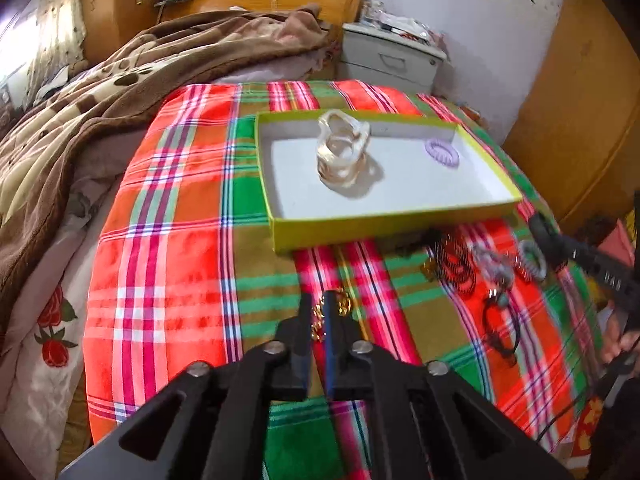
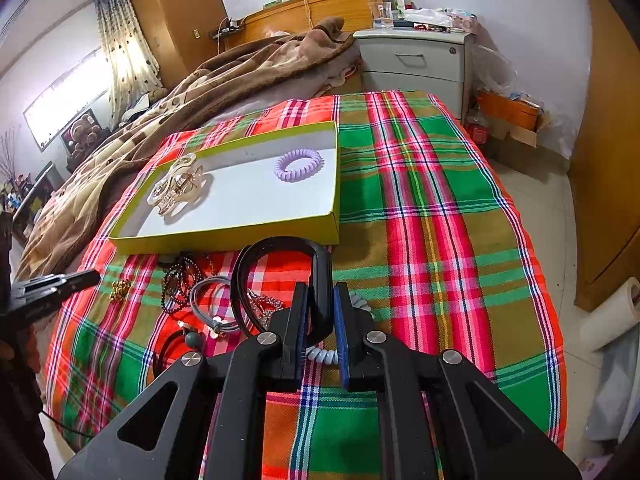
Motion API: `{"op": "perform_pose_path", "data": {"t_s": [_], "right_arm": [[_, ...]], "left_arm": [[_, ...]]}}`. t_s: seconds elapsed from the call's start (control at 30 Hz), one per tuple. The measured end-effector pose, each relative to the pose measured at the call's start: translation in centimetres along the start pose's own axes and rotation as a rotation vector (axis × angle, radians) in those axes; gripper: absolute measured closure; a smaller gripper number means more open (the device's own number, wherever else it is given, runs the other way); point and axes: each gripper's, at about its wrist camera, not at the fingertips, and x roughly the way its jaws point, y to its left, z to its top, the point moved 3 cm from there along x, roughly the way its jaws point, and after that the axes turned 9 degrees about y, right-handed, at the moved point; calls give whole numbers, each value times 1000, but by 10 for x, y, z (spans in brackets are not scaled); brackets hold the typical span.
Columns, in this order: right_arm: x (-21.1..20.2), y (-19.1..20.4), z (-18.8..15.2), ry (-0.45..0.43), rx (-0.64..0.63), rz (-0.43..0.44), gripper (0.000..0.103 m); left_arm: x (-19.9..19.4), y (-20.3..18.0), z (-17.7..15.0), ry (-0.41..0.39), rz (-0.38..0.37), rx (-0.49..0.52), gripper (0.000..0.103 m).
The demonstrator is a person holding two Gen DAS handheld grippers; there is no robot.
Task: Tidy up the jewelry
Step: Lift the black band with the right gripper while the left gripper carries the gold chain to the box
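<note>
A yellow-green box (image 1: 384,224) (image 2: 224,236) with a white inside sits on the plaid cloth. It holds a clear hair claw (image 1: 344,152) (image 2: 176,184) and a purple coil hair tie (image 1: 442,152) (image 2: 298,164). My left gripper (image 1: 319,300) is shut on a gold chain (image 1: 340,304), just above the cloth in front of the box. My right gripper (image 2: 321,292) is shut on a black headband (image 2: 280,252). Below it lies a pile of bead chains, hair ties and a white coil tie (image 2: 320,356). The pile (image 1: 480,272) also shows in the left wrist view.
The plaid cloth (image 2: 440,220) covers the bed's foot. A brown blanket (image 1: 80,112) lies to the left. A grey nightstand (image 2: 416,64) stands behind. The bed edge drops to the floor at the right, with a paper roll (image 2: 616,312) there.
</note>
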Motion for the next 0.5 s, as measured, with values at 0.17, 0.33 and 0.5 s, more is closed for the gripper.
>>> {"op": "perform_pose_path", "data": {"t_s": [0.17,0.33,0.5], "right_arm": [[1,1,-1,3,0,2,90],[1,3,-1,2,-3,1,90],[0,2,-1,1,-3,2,90]], "left_arm": [[13,-9,-6,42,-27,27,63],[24,-14,-8,59,63,64,64],[27,-14,-3,51,97,76,81]]}}
